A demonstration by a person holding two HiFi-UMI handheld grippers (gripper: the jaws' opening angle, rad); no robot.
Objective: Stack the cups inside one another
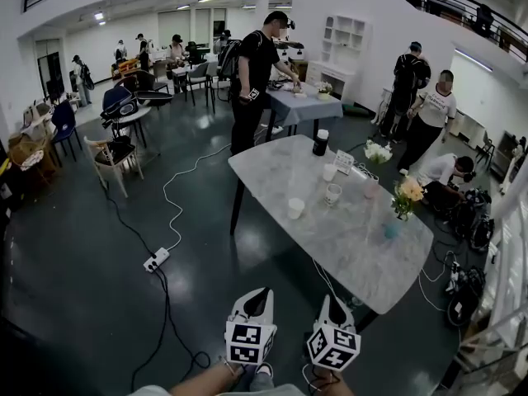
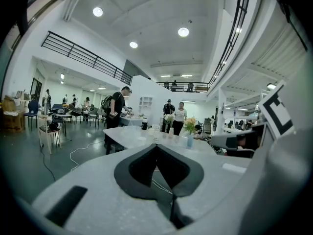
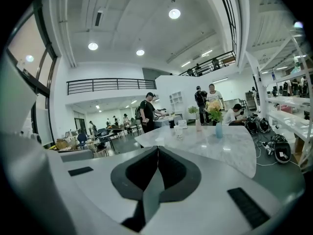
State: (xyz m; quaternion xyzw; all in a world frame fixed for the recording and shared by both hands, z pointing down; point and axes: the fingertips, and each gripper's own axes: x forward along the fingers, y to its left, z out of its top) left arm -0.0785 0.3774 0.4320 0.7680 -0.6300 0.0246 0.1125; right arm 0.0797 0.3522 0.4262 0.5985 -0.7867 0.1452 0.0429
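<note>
Head view: floor takes up most of the frame. Table, pale marble-look top, stands ahead and to the right, well apart from both grippers.

Pose: 2 forearms enter at the bottom edge, side by side. Left gripper and right gripper are held close together and roughly parallel, pointing forward toward the near end of the table, only slightly below level. Each carries its marker cube at the rear. Both hang over bare floor, short of the table.

Jaws: left gripper view shows the 2 pads meeting in a point, nothing between them. Right gripper view shows the same: pads together, empty.

Hidden or unclear: the hands are cut off by the bottom edge, only forearm tops show. Cable runs across the floor to a power strip. Table clutter at the far right edge is small: flowers, a card, a dark bottle.

Cups: 3 white ones near mid-table, apart from each other, none nested. Cup is nearest, second cup sits just beyond to its right, third cup is farther back. All upright, mouths up, long axis vertical. A pinkish shape right of them may be a 4th; cannot tell.
</note>
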